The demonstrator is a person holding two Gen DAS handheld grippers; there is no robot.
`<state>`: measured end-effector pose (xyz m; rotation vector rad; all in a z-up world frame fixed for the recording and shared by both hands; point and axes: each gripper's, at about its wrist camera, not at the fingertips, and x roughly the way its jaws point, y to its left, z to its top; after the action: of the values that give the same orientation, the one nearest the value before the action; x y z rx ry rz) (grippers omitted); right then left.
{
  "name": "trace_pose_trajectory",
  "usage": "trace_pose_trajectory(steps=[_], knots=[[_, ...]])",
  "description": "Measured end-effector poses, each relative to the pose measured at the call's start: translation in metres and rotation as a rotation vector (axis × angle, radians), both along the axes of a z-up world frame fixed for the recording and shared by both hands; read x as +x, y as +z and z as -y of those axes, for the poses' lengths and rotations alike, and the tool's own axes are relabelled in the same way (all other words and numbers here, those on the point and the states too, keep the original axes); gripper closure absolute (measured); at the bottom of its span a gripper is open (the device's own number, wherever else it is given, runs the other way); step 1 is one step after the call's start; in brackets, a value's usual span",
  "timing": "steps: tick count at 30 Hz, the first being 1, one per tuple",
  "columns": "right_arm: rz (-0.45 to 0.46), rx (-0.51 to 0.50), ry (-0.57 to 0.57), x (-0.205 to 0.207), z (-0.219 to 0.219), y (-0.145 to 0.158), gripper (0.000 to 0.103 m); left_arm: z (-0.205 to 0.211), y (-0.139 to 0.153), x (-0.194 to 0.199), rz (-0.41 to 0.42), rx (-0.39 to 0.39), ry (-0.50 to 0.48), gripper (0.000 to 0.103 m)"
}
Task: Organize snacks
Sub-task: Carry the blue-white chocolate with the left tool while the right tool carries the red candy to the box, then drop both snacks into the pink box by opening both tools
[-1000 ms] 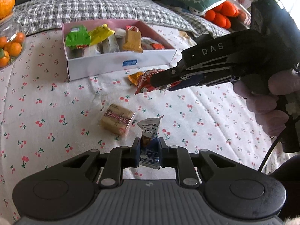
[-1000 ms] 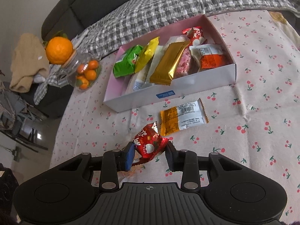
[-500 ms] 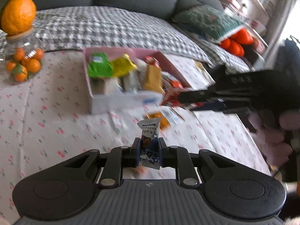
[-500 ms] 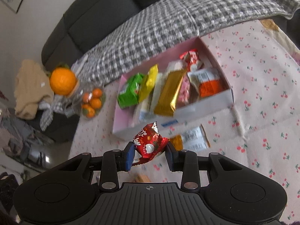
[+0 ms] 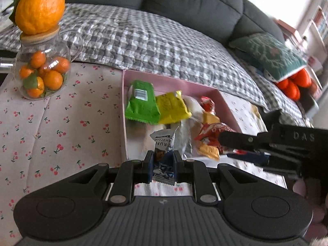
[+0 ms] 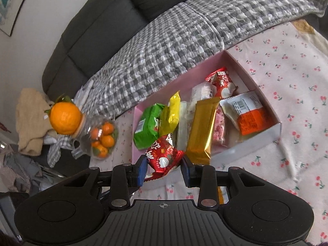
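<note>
We hold the left tongs (image 5: 163, 162) clamped on a truffle chocolate packet (image 5: 164, 143), white and blue, which stands upright between the pads with its crimped top poking above them. In the left wrist view that packet hangs over the near end of the pink snack box (image 5: 174, 82), in front of the green packet (image 5: 142, 104) and the yellow packet (image 5: 171, 108) that lie inside.

Our right tongs (image 6: 164, 169) stand at a narrow gap, gripping a red snack packet (image 6: 164, 153) crosswise between the blue pads. From the right wrist view this packet sits over the near left corner of the pink snack box (image 6: 233, 56), just in front of the green packet (image 6: 147, 127) and beside the gold bar (image 6: 202, 129). The left wrist view shows the right tongs (image 5: 222, 143) reaching in from the right, tips over the near right part of the box; the red wrapper beneath them blurs into the other red and orange wrappers there.

The box rests on a desk under a cherry-print cloth (image 6: 297, 82). A glass jar of small oranges (image 5: 42, 69), with one large orange (image 5: 40, 6) on its lid, stands to the left of the box, apart from it.
</note>
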<state>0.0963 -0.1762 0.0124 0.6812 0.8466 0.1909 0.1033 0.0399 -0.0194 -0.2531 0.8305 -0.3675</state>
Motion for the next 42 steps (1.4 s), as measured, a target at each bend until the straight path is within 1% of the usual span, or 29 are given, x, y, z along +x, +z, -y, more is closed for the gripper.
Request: trace_pose_trajectory(steps=[4,8,13,18,19,21,23,27,29,32,33,37,38,42], knots=[[-0.010,0.014,-0.005,0.011,-0.003,-0.007,0.069,0.005,-0.003,0.012,0.004,0.015,0.042,0.087],[-0.032,0.003,-0.008,0.023,-0.011,-0.016,0.068,0.009,-0.007,0.021,-0.006,0.020,0.072,0.086],[-0.048,-0.010,-0.010,0.032,-0.018,-0.024,0.068,0.013,-0.011,0.029,-0.001,0.037,0.091,0.086],[-0.030,-0.012,-0.007,0.035,-0.019,-0.024,0.065,0.016,-0.013,0.030,0.005,0.055,0.097,0.084],[-0.022,-0.012,-0.008,0.034,-0.019,-0.022,0.065,0.016,-0.013,0.030,0.007,0.062,0.099,0.081],[-0.014,-0.005,-0.004,0.034,-0.018,-0.021,0.059,0.017,-0.014,0.029,0.012,0.076,0.099,0.077],[-0.004,-0.007,-0.008,0.032,-0.016,-0.018,0.047,0.018,-0.014,0.028,0.017,0.087,0.100,0.072],[-0.002,-0.006,-0.012,0.030,-0.014,-0.015,0.042,0.018,-0.012,0.027,0.023,0.094,0.095,0.055],[0.001,-0.001,-0.010,0.028,-0.013,-0.014,0.034,0.019,-0.010,0.025,0.029,0.092,0.084,0.050],[0.013,-0.006,0.012,0.024,-0.014,-0.009,0.031,0.021,-0.006,0.020,0.041,0.100,0.063,0.040],[0.018,-0.010,0.020,0.022,-0.014,-0.007,0.030,0.021,-0.005,0.018,0.046,0.104,0.057,0.036],[0.037,-0.023,0.037,0.014,-0.014,0.001,0.020,0.022,-0.001,0.009,0.061,0.114,0.031,0.027],[0.040,-0.026,0.039,0.012,-0.013,0.002,0.019,0.022,-0.001,0.007,0.062,0.116,0.026,0.025],[0.045,-0.050,0.044,0.002,-0.011,0.006,0.016,0.024,0.000,-0.003,0.067,0.145,-0.003,0.014]])
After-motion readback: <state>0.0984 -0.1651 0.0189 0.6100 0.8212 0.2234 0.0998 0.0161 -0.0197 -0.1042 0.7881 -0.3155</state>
